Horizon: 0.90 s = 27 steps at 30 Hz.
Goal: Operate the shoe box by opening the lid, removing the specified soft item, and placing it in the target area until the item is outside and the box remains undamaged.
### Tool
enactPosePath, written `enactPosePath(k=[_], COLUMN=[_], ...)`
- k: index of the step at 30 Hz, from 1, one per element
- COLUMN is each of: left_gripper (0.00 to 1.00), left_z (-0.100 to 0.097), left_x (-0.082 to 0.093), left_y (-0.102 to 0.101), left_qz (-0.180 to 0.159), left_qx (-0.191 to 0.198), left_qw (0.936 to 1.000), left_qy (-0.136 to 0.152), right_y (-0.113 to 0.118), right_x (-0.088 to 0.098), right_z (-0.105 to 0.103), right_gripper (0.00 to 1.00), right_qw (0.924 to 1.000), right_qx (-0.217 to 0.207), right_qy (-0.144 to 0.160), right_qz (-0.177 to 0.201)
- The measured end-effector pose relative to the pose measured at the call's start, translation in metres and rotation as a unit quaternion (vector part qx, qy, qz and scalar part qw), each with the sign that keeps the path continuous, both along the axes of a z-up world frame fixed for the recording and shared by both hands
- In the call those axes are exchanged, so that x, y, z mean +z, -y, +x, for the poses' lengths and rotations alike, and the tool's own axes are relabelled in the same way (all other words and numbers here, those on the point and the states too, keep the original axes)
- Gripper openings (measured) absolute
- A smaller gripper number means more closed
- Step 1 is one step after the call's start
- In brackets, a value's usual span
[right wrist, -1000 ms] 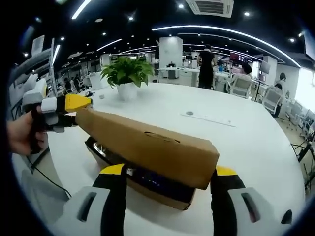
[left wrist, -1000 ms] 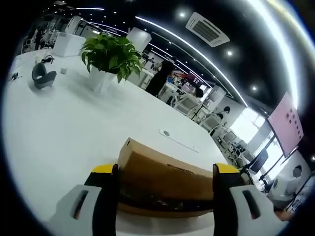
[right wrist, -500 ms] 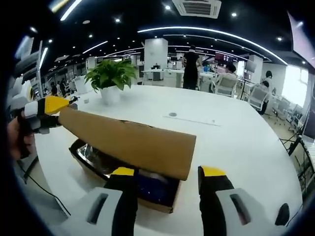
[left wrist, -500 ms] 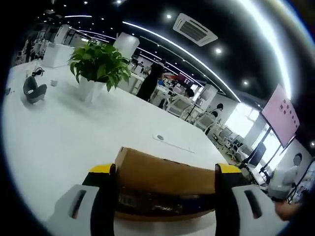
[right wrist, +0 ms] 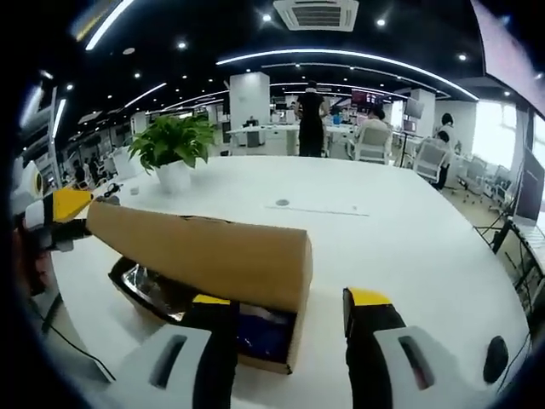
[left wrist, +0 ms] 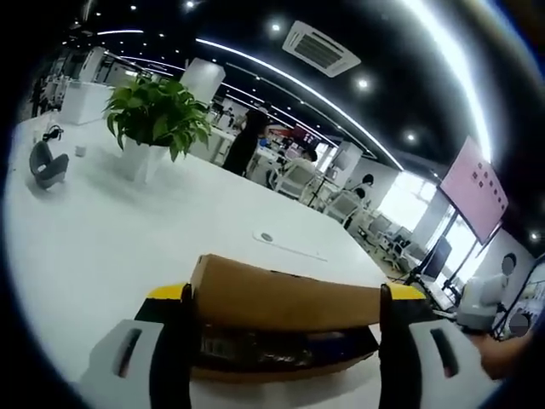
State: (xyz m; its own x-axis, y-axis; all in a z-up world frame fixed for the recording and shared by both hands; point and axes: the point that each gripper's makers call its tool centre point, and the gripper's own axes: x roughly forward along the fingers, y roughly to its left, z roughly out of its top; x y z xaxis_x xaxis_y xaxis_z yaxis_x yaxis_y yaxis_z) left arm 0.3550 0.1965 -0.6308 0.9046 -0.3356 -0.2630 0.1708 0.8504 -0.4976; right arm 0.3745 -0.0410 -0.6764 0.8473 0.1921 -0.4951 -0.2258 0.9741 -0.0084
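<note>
A brown cardboard shoe box (right wrist: 204,294) is seen lying on the white tabletop (right wrist: 409,247), with its lid (right wrist: 200,256) raised at an angle over the open base. In the right gripper view, dark contents with a glossy, plastic-like sheen (right wrist: 157,290) are visible under the lid, inside the base; what they are cannot be made out. The right tool (right wrist: 289,311) is held with its jaws apart at the near end of the box; the left jaw is seen against the lid's lower edge and the box's end, while the right jaw stands clear over bare tabletop. Nothing is clamped between them.

At the far left of the same view, the left tool (right wrist: 60,213) is seen at the far end of the lid, with its yellow tip touching the cardboard.

In the left gripper view, the left tool (left wrist: 285,298) is spread wide, and the lid (left wrist: 285,294) spans the gap between its two yellow-tipped jaws, each tip lying against one end of it. Whether the lid is squeezed or merely framed cannot be told. The dark interior (left wrist: 281,349) is seen below the lid.

A potted plant (left wrist: 153,119) stands well apart on the tabletop (left wrist: 102,230).
</note>
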Motion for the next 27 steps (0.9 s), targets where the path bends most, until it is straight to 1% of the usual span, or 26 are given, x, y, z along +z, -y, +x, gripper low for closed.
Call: enactPosePath(k=[3, 6, 13, 15, 17, 21, 24, 27], left_gripper=[0.93, 0.92, 0.92, 0.91, 0.91, 0.89, 0.89, 0.83], left_z=[-0.001, -0.003, -0.011, -0.013, -0.016, -0.021, -0.023, -0.027], left_x=[0.000, -0.001, -0.003, -0.005, -0.006, -0.016, -0.018, -0.018], left_y=[0.000, 0.000, 0.000, 0.001, 0.002, 0.003, 0.005, 0.011], left_qz=[0.001, -0.002, -0.002, -0.004, 0.006, 0.017, 0.020, 0.025], left_qx=[-0.006, -0.010, -0.018, -0.023, -0.029, -0.036, -0.042, -0.066], left_qw=[1.0000, 1.0000, 0.9998, 0.9997, 0.9996, 0.9991, 0.9988, 0.9974], left_qy=[0.002, -0.001, -0.003, -0.008, -0.006, -0.015, -0.017, -0.017], right_y=[-0.002, -0.003, -0.004, -0.005, -0.006, -0.011, -0.014, -0.015], right_x=[0.000, 0.000, -0.002, 0.000, 0.001, 0.007, 0.010, 0.012], right_z=[0.001, 0.003, 0.005, 0.007, 0.008, 0.014, 0.018, 0.020], right_gripper=[0.46, 0.46, 0.46, 0.46, 0.46, 0.46, 0.46, 0.47], right_qw=[1.0000, 1.0000, 0.9999, 0.9999, 0.9999, 0.9997, 0.9995, 0.9995], right_qx=[-0.002, -0.001, 0.003, 0.006, 0.008, 0.008, 0.011, 0.008], right_qy=[0.003, 0.009, 0.012, 0.014, 0.014, 0.021, 0.026, 0.028], right_qz=[0.005, 0.002, -0.007, -0.002, -0.002, 0.007, 0.010, 0.015])
